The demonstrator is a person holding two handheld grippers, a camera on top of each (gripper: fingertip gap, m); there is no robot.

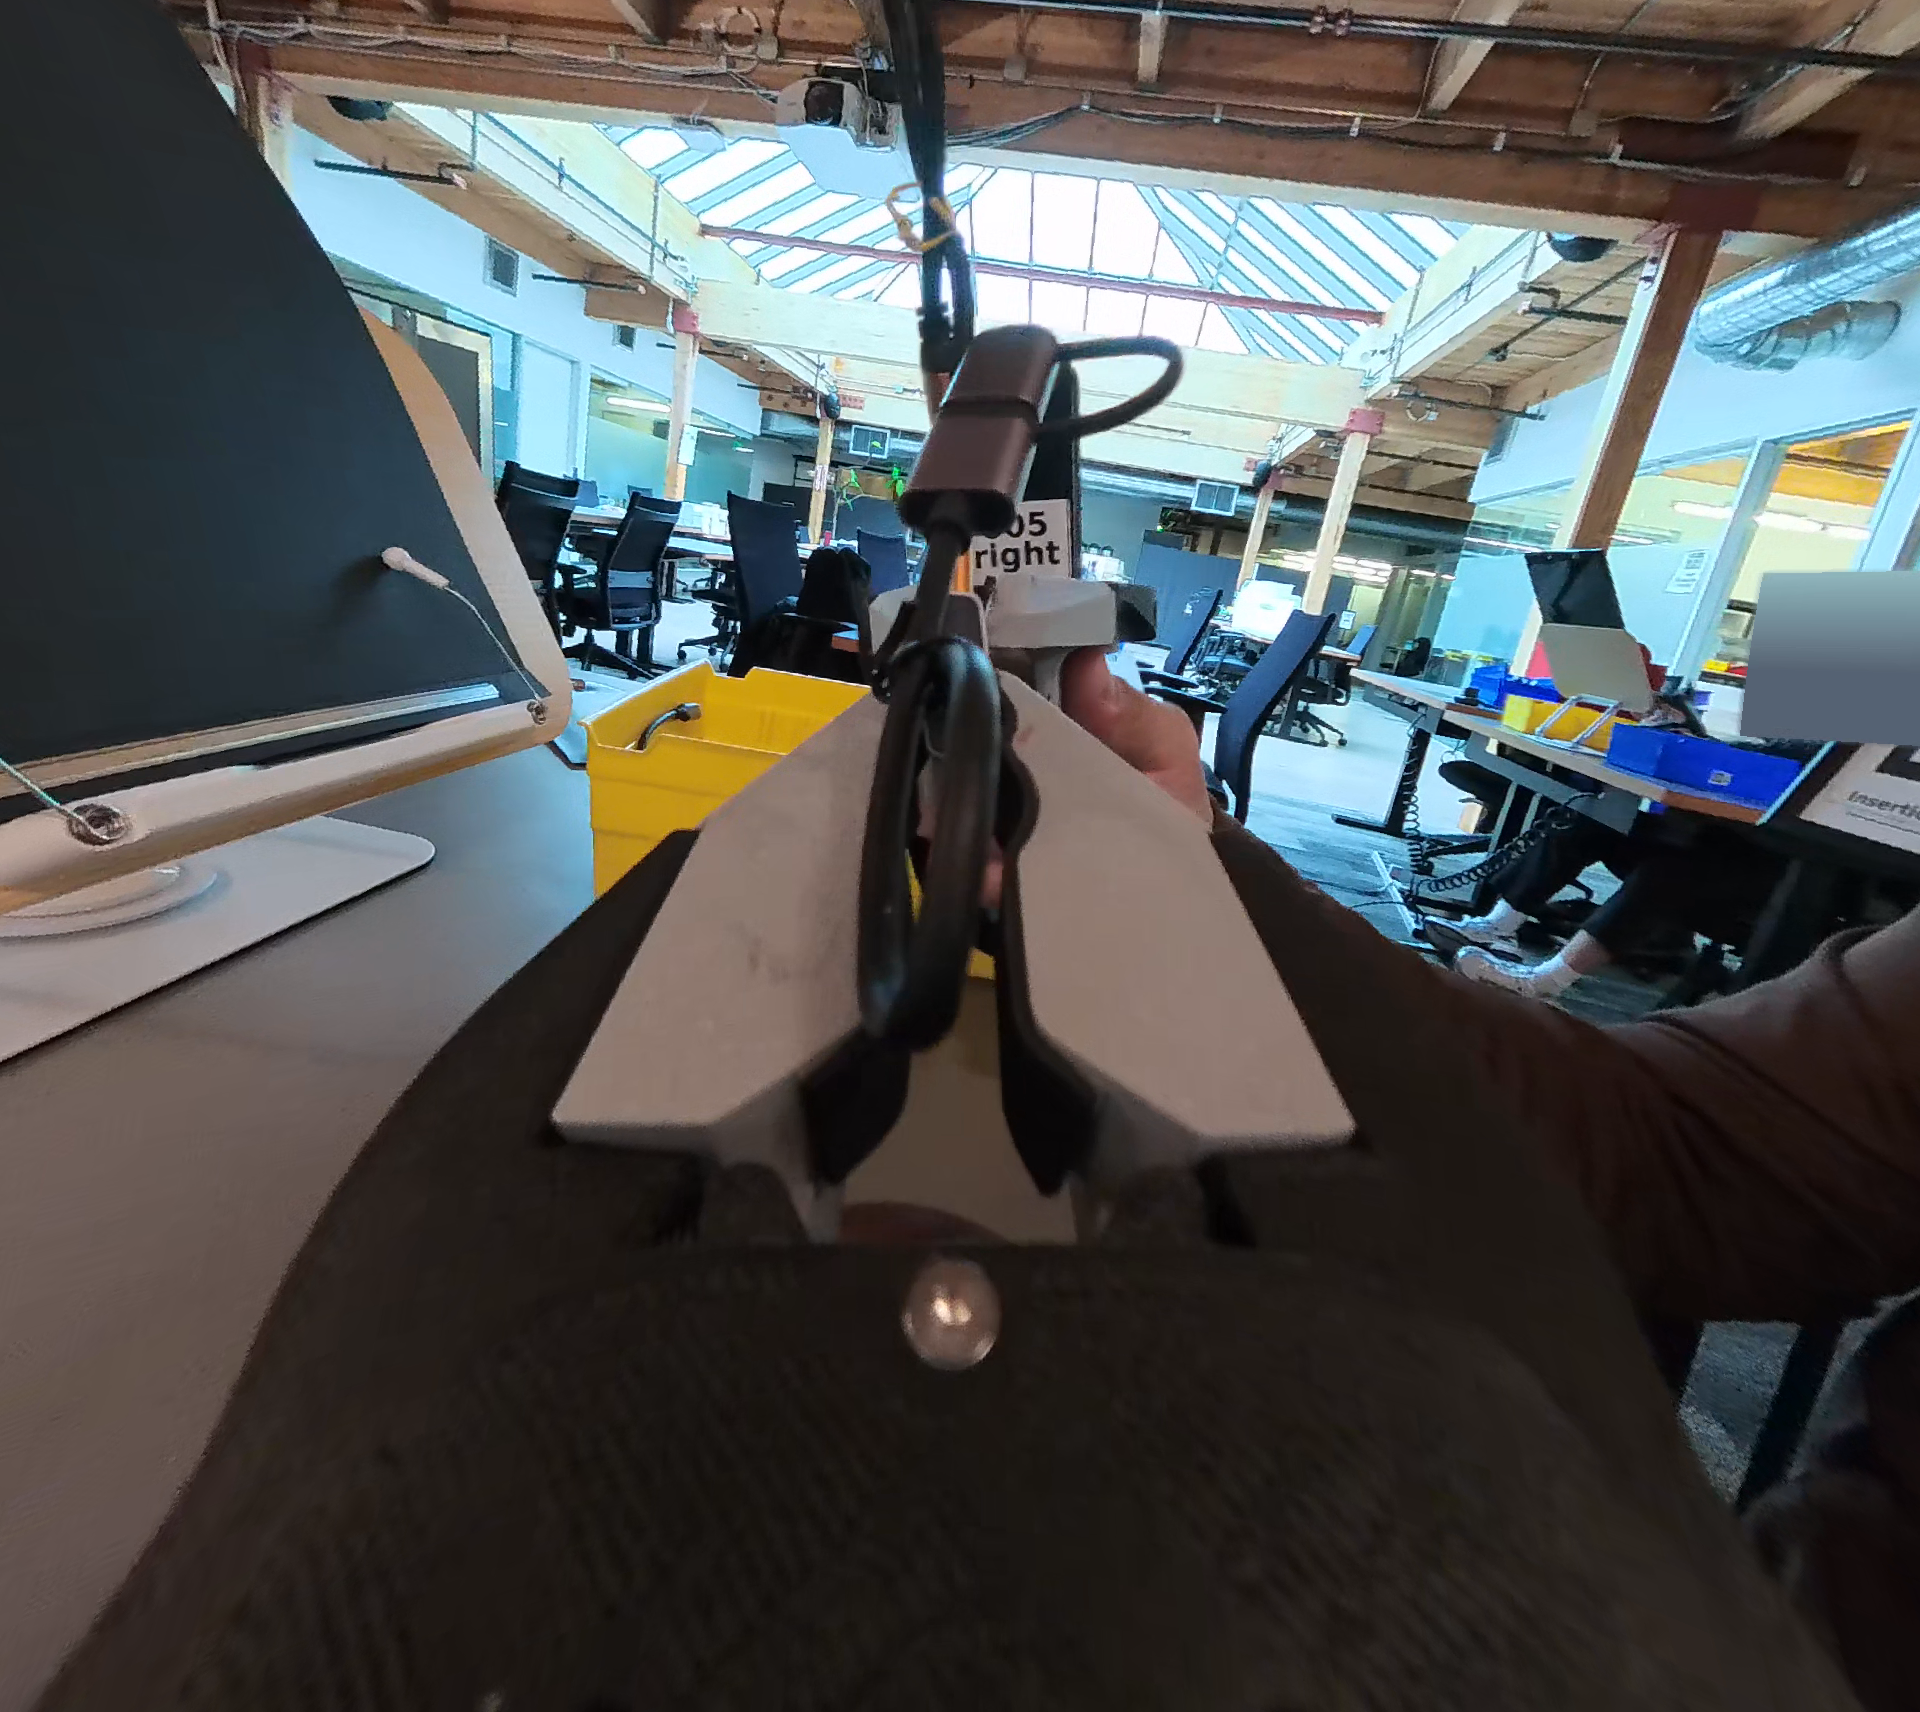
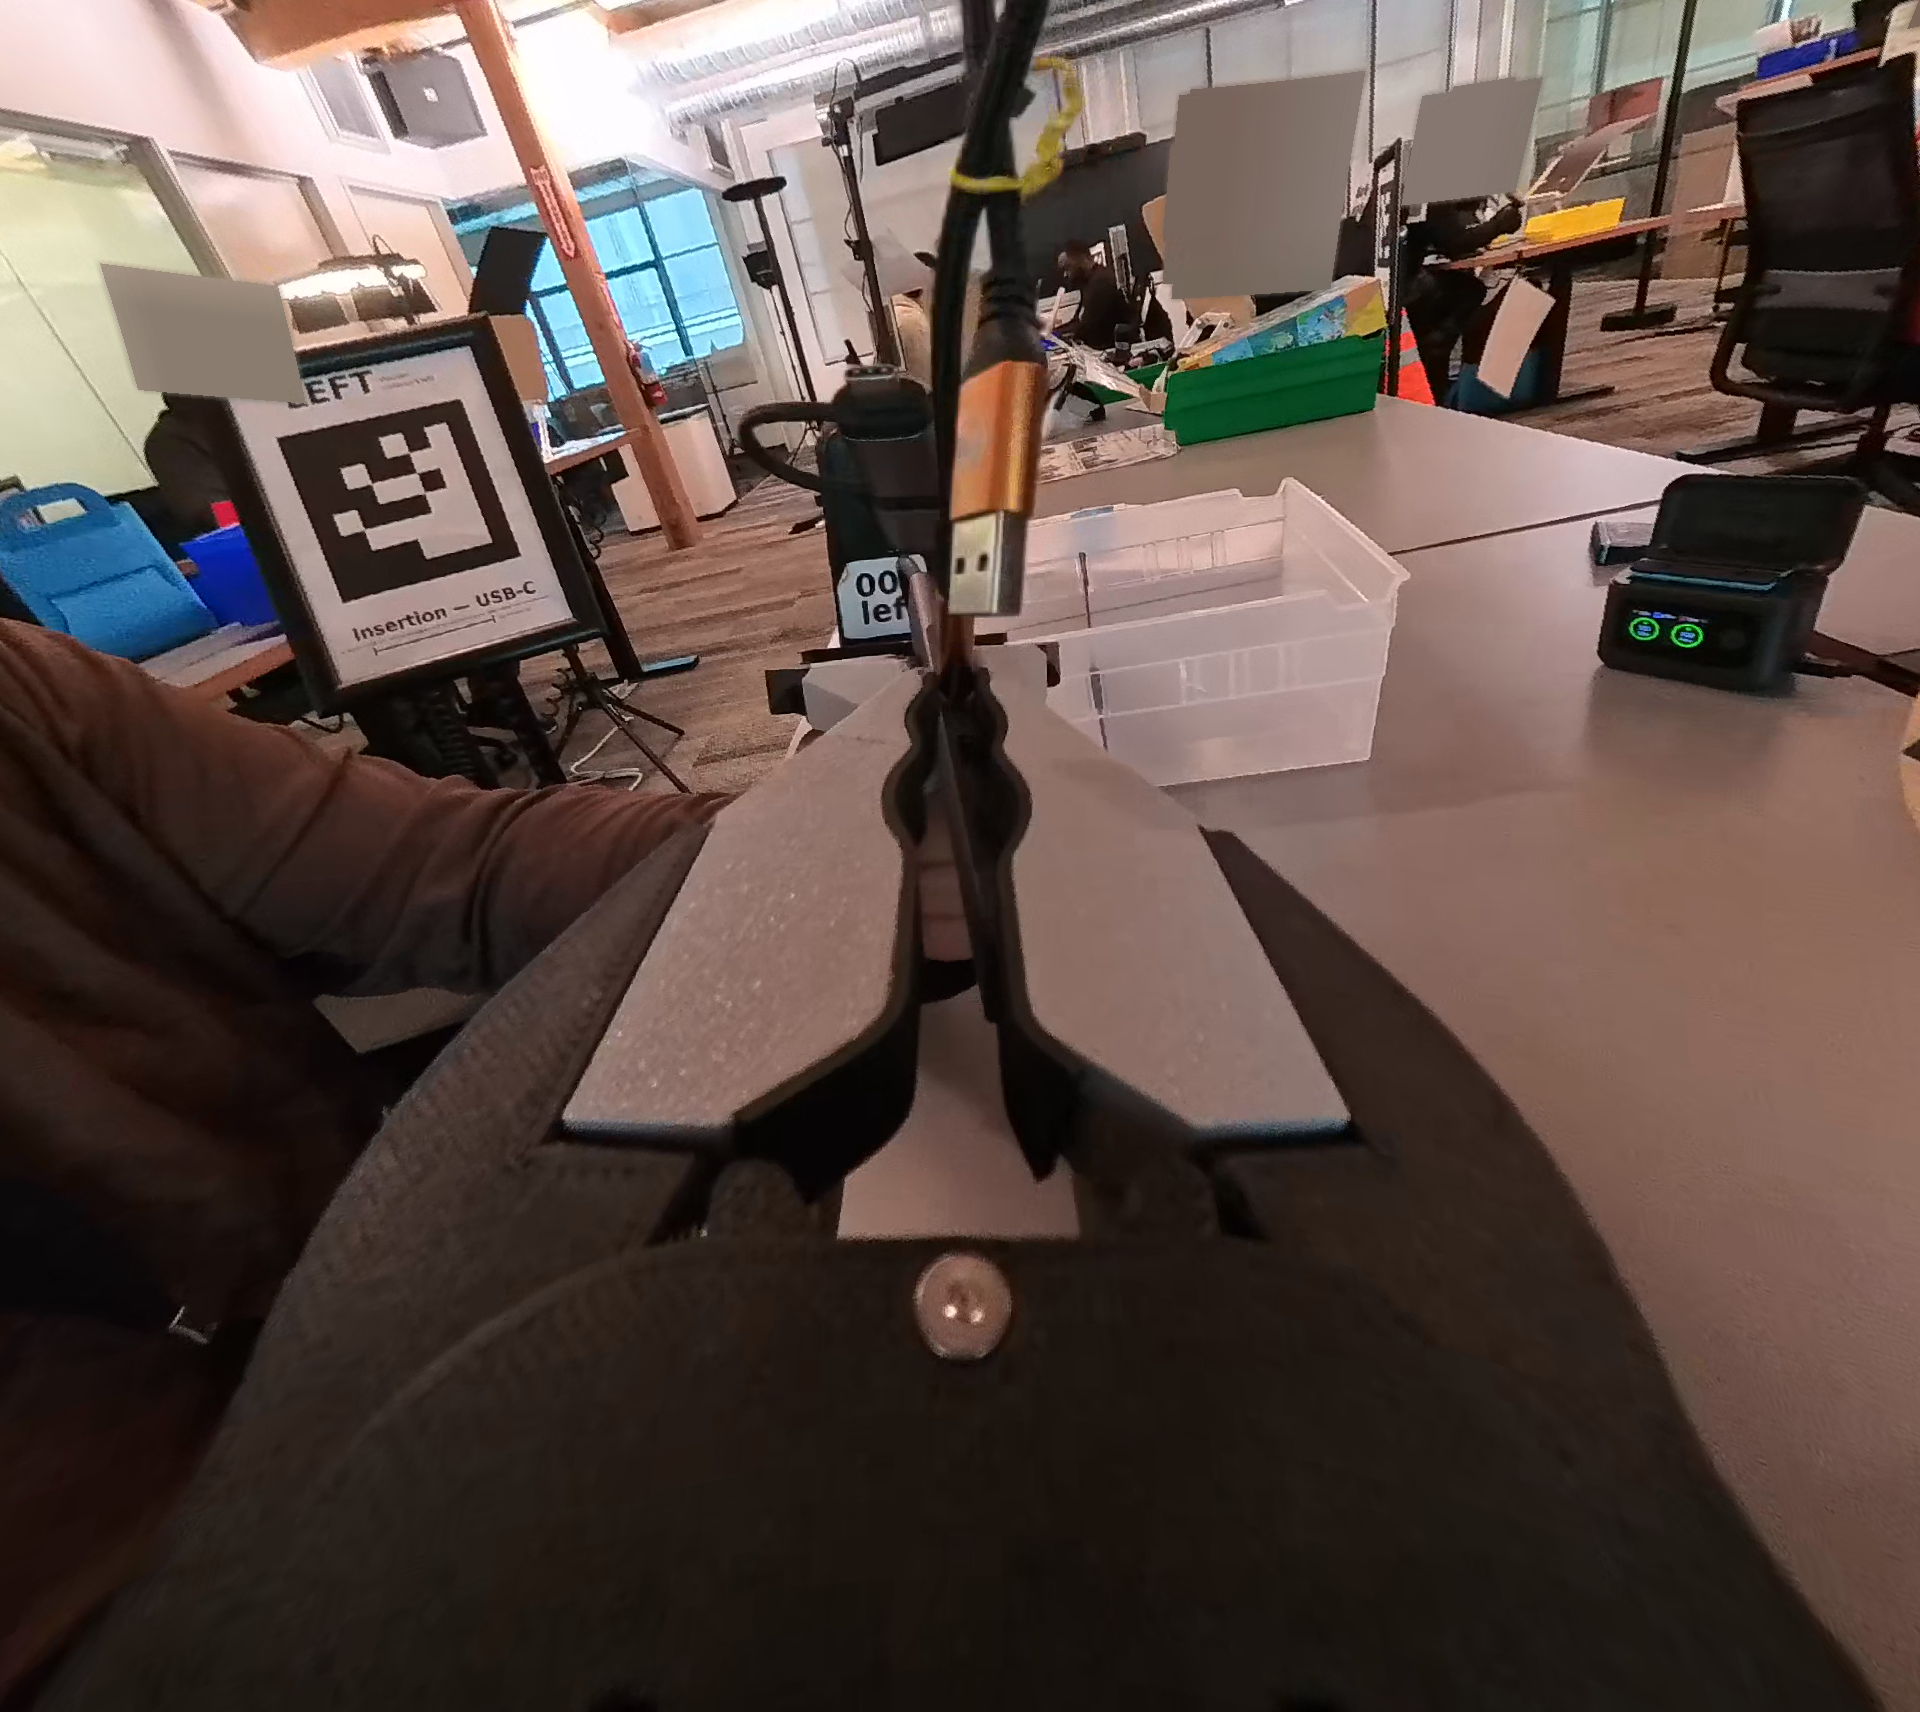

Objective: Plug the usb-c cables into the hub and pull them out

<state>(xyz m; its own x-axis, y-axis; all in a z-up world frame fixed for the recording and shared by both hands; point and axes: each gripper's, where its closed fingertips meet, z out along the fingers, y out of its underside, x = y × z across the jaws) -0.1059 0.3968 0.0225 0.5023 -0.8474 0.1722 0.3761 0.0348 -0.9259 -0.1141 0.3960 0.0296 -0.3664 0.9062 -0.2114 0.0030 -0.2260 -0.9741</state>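
Observation:
In the left wrist view my left gripper is shut on a thick black cable loop that runs between its fingers. Just past its tips the dark hub stands upright in the air, with a short cable loop at its top. A black cable bundle hangs from above. My right gripper faces it tip to tip and is shut on a thin dark cable. An orange USB-A plug dangles in front of the hub. Which port holds a plug is hidden.
A yellow bin and a dark screen on a white stand are on the left side of the grey table. A clear plastic bin, a black device with green lights and a framed marker sign are nearby.

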